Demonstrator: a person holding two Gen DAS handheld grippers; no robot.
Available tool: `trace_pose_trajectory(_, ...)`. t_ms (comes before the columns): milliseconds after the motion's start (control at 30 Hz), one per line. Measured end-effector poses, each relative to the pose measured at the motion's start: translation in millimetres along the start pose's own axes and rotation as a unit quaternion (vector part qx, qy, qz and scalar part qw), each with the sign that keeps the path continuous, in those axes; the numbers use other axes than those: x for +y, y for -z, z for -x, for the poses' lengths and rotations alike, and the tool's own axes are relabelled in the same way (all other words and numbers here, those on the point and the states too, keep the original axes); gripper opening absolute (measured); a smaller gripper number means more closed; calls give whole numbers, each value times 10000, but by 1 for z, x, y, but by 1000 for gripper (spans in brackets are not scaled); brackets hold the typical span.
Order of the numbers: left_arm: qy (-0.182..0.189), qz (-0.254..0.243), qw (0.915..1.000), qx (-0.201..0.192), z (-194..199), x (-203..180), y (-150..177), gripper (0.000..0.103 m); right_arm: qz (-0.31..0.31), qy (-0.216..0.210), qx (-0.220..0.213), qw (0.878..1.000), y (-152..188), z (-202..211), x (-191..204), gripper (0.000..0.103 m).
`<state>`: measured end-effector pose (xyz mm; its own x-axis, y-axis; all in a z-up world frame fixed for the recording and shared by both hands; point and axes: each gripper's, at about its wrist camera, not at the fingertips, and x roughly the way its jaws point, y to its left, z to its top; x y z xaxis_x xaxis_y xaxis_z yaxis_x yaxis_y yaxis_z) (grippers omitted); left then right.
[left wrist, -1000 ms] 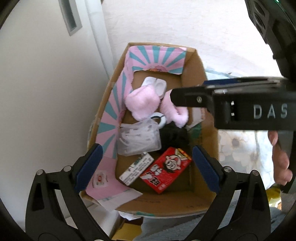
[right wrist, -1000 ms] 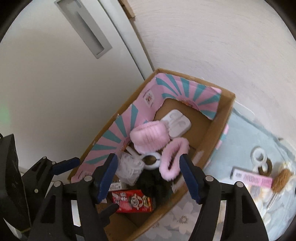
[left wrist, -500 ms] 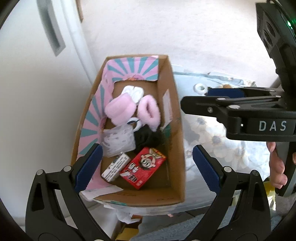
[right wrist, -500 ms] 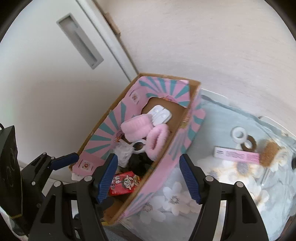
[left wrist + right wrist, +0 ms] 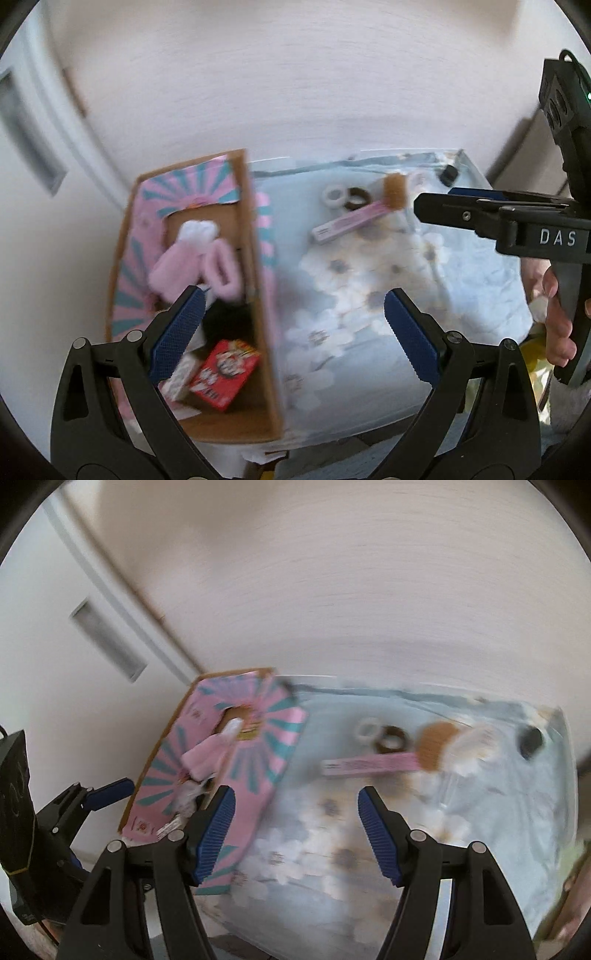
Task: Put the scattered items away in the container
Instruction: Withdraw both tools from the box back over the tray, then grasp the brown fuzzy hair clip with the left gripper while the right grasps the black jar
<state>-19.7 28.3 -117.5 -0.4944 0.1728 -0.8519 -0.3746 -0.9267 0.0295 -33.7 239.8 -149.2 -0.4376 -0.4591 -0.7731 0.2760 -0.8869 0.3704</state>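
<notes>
Both views are motion-blurred. The cardboard box (image 5: 258, 280), pink and teal striped w/ brown edges, sits at the left end of a pale blue floral cloth (image 5: 461, 288), next to a white door and wall.

Inside the box: 2 pink fluffy pieces (image 5: 177, 266), a white item (image 5: 197, 230) at the far end, something black (image 5: 229, 321) in the middle, a red printed packet (image 5: 223, 373) and a small white box (image 5: 181, 376) at the near end.

Still out on the cloth, far side, right of the box: a white ring (image 5: 334, 194) touching a brown ring (image 5: 357, 197), a long pink box (image 5: 349, 223) lying at an angle, a tan brush head (image 5: 394, 192) at its right end, and a small black cap (image 5: 448, 174) near the far right corner.

Left gripper (image 5: 291, 328): jaws wide apart, nothing between the blue pads, held above the box's right wall and the cloth. Left pad overlaps the box in view; can't tell if it touches.

Right gripper (image 5: 295, 834): jaws approx. half spread, empty, above the cloth just right of the box. In the left wrist view it comes in from the right edge, w/ a person's hand (image 5: 557, 325) on its handle.
</notes>
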Motion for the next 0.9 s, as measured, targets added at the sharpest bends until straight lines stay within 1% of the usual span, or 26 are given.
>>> trace_pose_trajectory(100,169,-181,9997,87,-10,-22,-9,98,-316,99,-99,9994,5,13,-29,65)
trace_pose_trajectory(233,293,-371,9986,230,-28,-52,-24,98,-701,307,-194,9969,12,31,-69,65)
trace_pose_trajectory(400,520,-341,9976,291,-45,-75,-47,98,-1007,634,-222,9926,17,47,-114,65)
trace_pose_trajectory(500,532,-338,9975,334,-62,-89,-64,98,-1076,786,-204,9909,19,53,-136,65)
trace_pose_trajectory(600,538,-338,9974,355,-81,-100,-82,98,-1102,917,-144,9896,17,52,-156,65)
trace_pose_trajectory(667,532,-319,9974,357,-96,-106,-92,98,-1130,930,-104,9892,14,48,-168,65)
trace_pose_trajectory(767,549,-303,9971,440,-121,-112,-105,98,-1112,949,-31,9892,9,37,-186,65)
trace_pose_trajectory(900,517,-347,9967,522,-153,-120,-116,98,-998,1115,130,9887,2,19,-208,65)
